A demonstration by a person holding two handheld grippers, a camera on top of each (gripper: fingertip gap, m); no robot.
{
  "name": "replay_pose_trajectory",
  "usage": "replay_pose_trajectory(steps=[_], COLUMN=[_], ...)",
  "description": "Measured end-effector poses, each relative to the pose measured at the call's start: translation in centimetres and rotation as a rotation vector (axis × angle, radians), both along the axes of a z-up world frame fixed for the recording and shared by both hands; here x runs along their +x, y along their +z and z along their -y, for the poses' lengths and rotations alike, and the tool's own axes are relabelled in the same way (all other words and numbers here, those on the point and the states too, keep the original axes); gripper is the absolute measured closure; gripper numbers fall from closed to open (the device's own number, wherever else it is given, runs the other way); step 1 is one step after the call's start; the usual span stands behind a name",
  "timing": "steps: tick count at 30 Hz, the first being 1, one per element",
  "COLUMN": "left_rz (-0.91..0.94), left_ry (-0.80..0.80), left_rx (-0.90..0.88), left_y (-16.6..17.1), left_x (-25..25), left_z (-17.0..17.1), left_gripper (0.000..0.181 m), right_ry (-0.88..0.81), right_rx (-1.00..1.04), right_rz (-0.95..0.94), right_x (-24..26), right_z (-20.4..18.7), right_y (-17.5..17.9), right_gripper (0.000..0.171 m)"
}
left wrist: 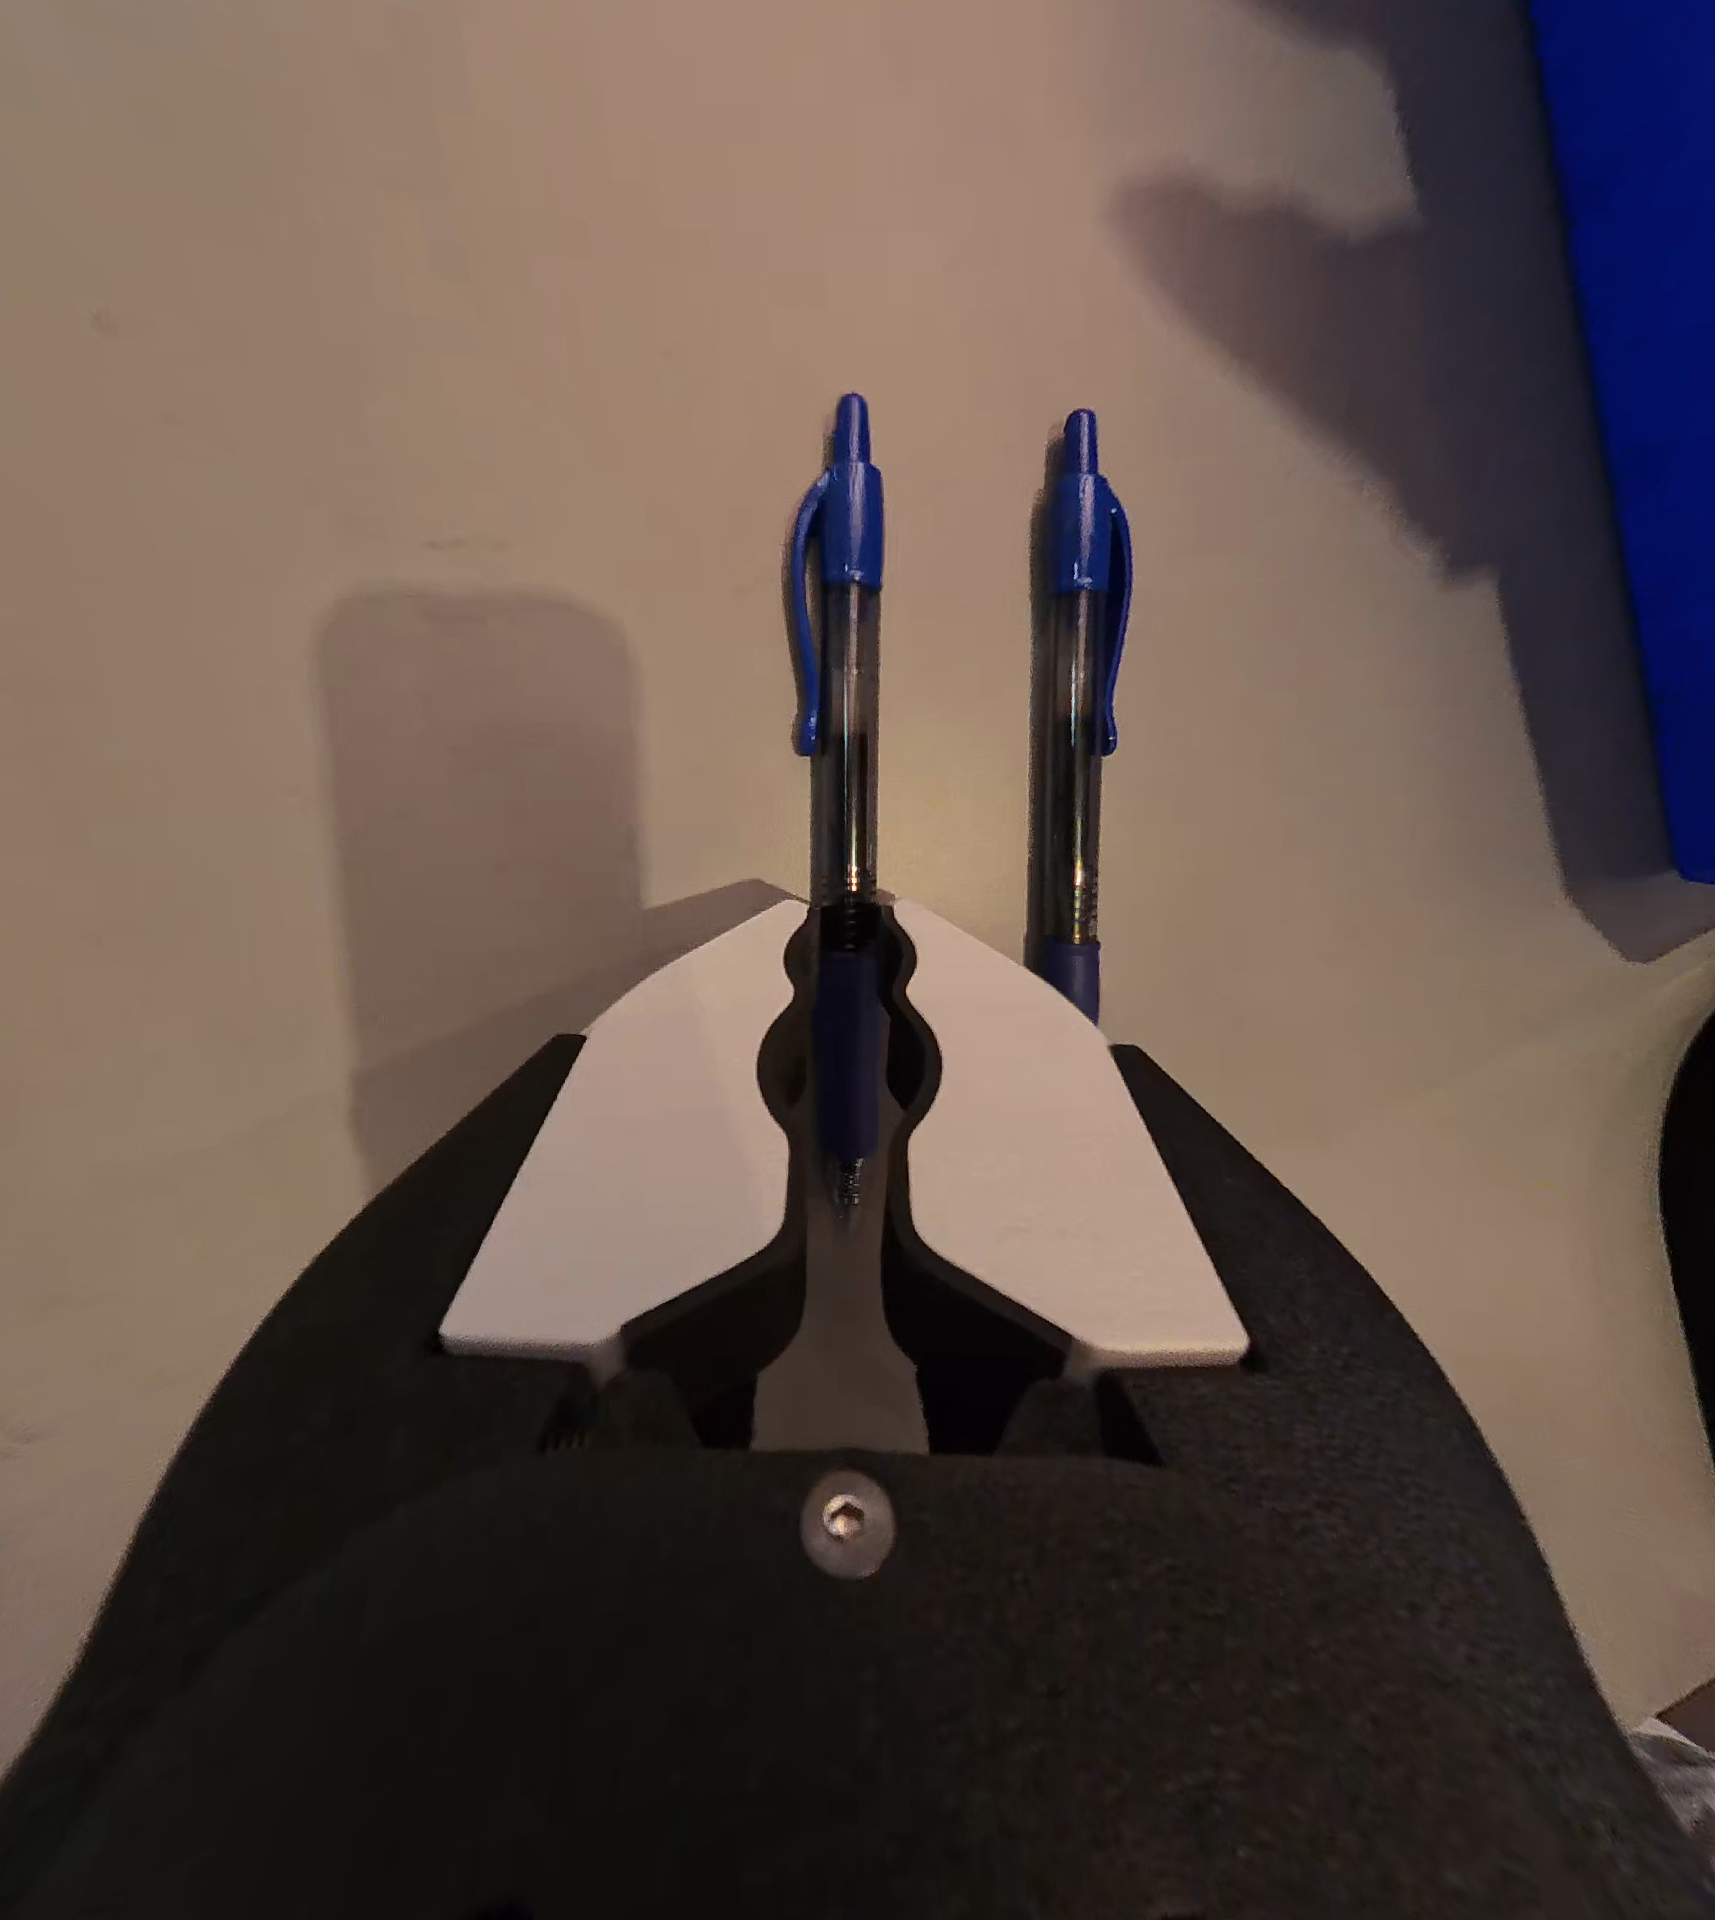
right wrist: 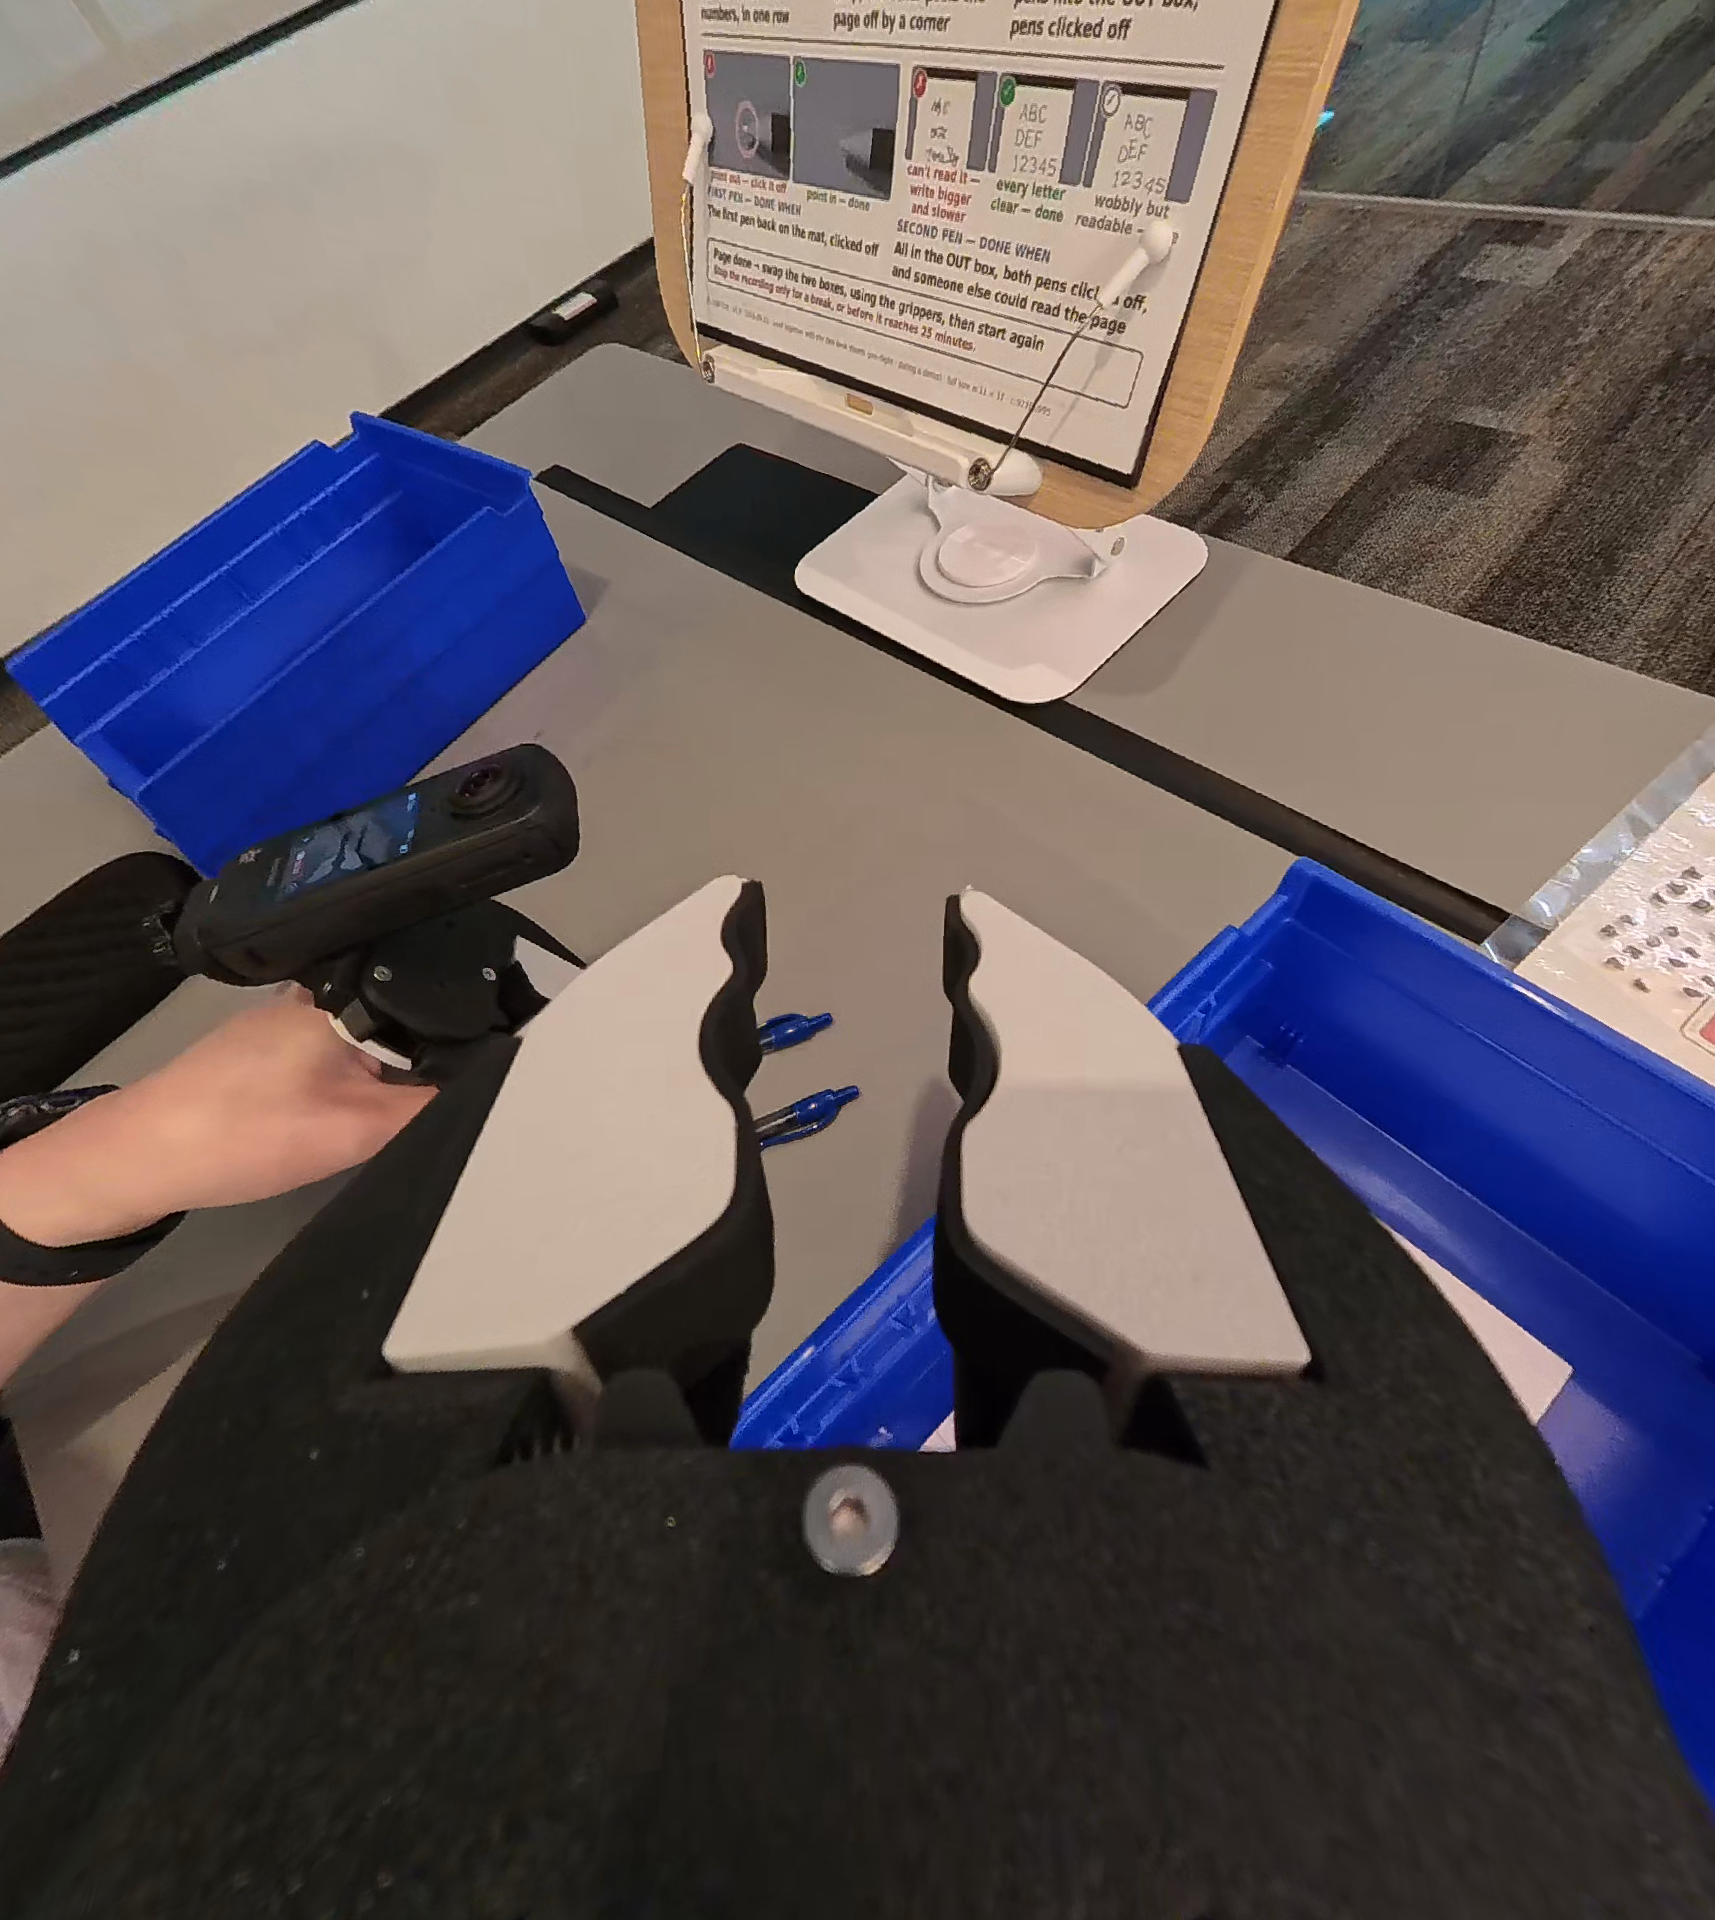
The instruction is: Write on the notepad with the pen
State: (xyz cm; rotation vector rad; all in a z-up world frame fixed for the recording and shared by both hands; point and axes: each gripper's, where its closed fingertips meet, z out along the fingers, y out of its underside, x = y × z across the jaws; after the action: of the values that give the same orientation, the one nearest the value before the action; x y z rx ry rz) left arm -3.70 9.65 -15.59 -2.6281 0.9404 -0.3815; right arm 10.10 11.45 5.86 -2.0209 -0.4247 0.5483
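In the left wrist view, my left gripper (left wrist: 848, 914) is shut on the dark grip of a blue click pen (left wrist: 845, 665). The pen points away along the fingers, low over the pale table. A second blue pen (left wrist: 1081, 686) lies parallel just to its right, untouched. In the right wrist view, my right gripper (right wrist: 853, 904) is open and empty, above the table and the near blue bin (right wrist: 1455, 1164). The ends of both pens (right wrist: 803, 1027) show past its left finger. A white sheet (right wrist: 1502, 1361), perhaps the notepad, lies in that bin, mostly hidden.
A person's hand (right wrist: 240, 1112) holds the left gripper, whose camera (right wrist: 396, 862) shows at the left. A second blue bin (right wrist: 313, 623) stands at the back left. A stand with an instruction sheet (right wrist: 998, 571) is at the back. A plastic-wrapped sheet (right wrist: 1705, 904) lies at the right. A black chair armrest (right wrist: 32, 966) is at the left. My hands' fingertips stand some 25 cm from each other.
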Motion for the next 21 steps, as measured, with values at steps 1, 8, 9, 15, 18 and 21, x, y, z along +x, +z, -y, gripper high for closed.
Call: replay_pose_trajectory(steps=[1, 8, 9, 15, 18, 21], left_rz=[0.001, 0.043, 0.064, 0.059, -0.112, -0.344], left_ry=[0.001, -0.013, -0.013, 0.004, 0.122, 0.260], left_rx=[0.002, 0.089, 0.125, 0.530, 0.713, 0.725], left_y=[0.0, 2.2, 3.4, 17.2, 22.8, 24.7], left_x=[0.0, 0.3, 0.3, -5.1, -14.6, -26.2], left_z=[0.0, 0.0, -0.1, -1.9, -5.0, -9.3], left_gripper=[0.172, 0.144, 0.144, 0.136, 0.115, 0.109], right_ry=[-0.002, -0.046, -0.053, -0.069, -0.073, -0.064], right_rx=[-0.001, 0.000, 0.002, -0.007, -0.012, -0.013], right_rz=[-0.006, -0.035, -0.035, -0.008, 0.002, 0.008], right_x=[0.2, 1.8, 2.0, 2.1, 1.9, 1.3], right_z=[0.0, 0.1, 0.0, -0.1, -0.1, -0.3], right_y=[0.0, 0.0, 0.1, -0.4, -0.6, -0.6], right_gripper=[0.139, 0.139, 0.139, 0.139, 0.139, 0.139])
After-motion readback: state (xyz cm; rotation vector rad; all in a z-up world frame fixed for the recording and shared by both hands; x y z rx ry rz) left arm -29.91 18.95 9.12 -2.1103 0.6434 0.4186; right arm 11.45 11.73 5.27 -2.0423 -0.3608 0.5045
